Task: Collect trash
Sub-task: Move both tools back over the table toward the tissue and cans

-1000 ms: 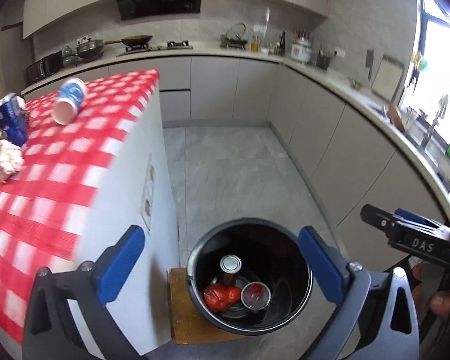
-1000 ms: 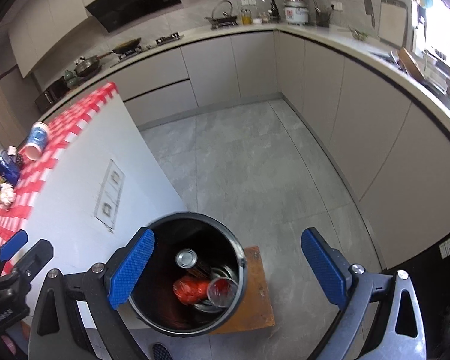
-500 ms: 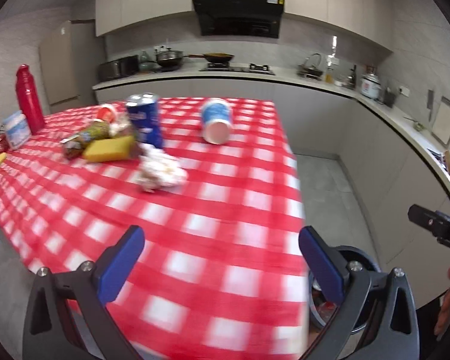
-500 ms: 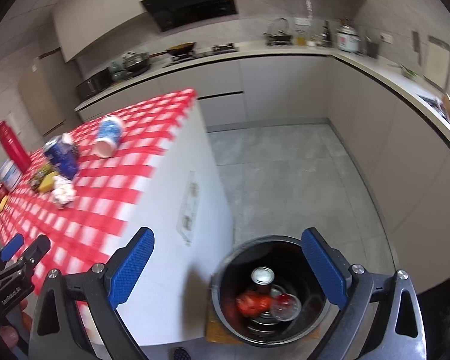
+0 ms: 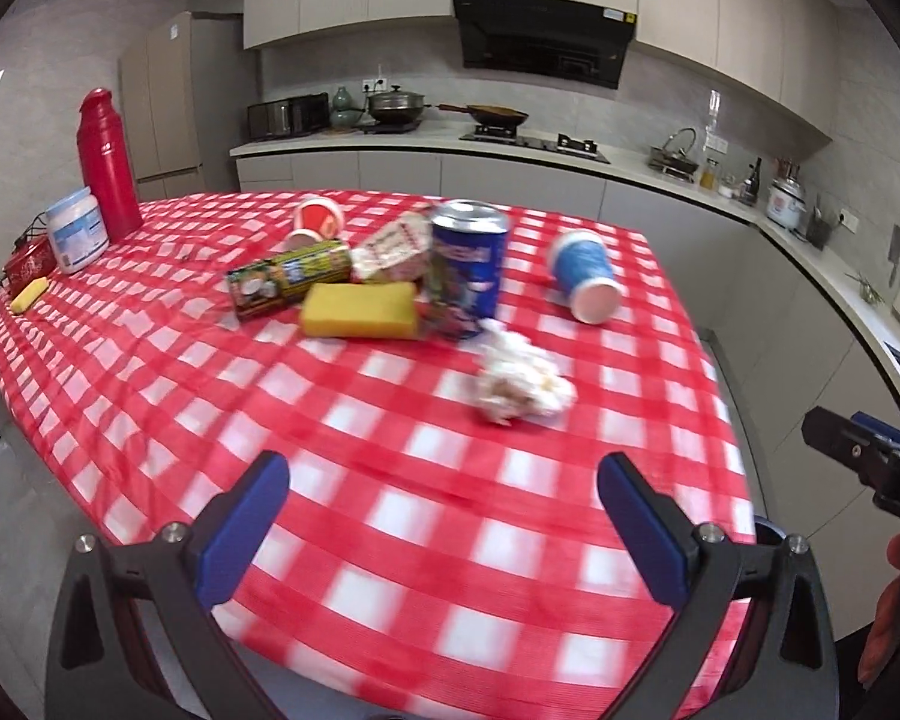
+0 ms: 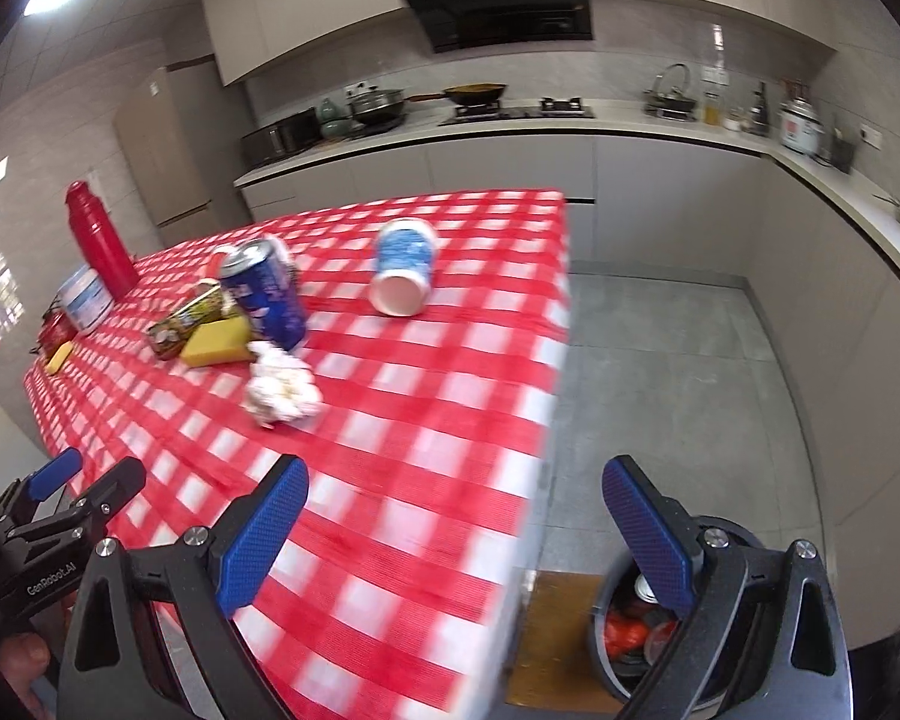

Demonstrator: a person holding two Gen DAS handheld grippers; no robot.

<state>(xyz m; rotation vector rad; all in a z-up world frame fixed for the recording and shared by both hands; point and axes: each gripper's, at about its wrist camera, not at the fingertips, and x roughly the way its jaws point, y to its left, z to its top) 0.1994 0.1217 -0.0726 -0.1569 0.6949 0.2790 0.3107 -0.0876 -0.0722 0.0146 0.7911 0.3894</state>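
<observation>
- Left gripper (image 5: pixel 444 516), black frame with blue finger pads, held with jaws spread wide and nothing between them, over the near edge of the red-and-white checked tablecloth (image 5: pixel 342 438).
- Right gripper (image 6: pixel 456 531), of the same build, likewise spread wide and empty, poised over the table's corner and the grey tiled floor.
- Just below the right gripper, on the floor beside the table: round black trash bin (image 6: pixel 606 618) on a brown mat (image 6: pixel 546 636), with a can top and red scraps visible inside.
- Nearest on the cloth: crumpled white paper wad (image 5: pixel 519 384), lying alone, a little ahead of the left gripper.
- Behind it: yellow rectangular sponge (image 5: pixel 360 312), touching a green printed carton (image 5: pixel 288 279) lying on its side.
- Just beside the sponge: upright blue drinks can (image 5: pixel 468 264), with a pale crumpled wrapper (image 5: pixel 390 252) at its left.
- Right of the can, apart from it: blue-and-white paper cup (image 5: pixel 582 276) tipped over, open mouth toward the camera.
- Farther back: red-and-white cup (image 5: pixel 318 219) on its side.
- At the far left edge: tall red flask (image 5: pixel 105 162) upright, white tub with a blue label (image 5: pixel 78 237) beside it.
</observation>
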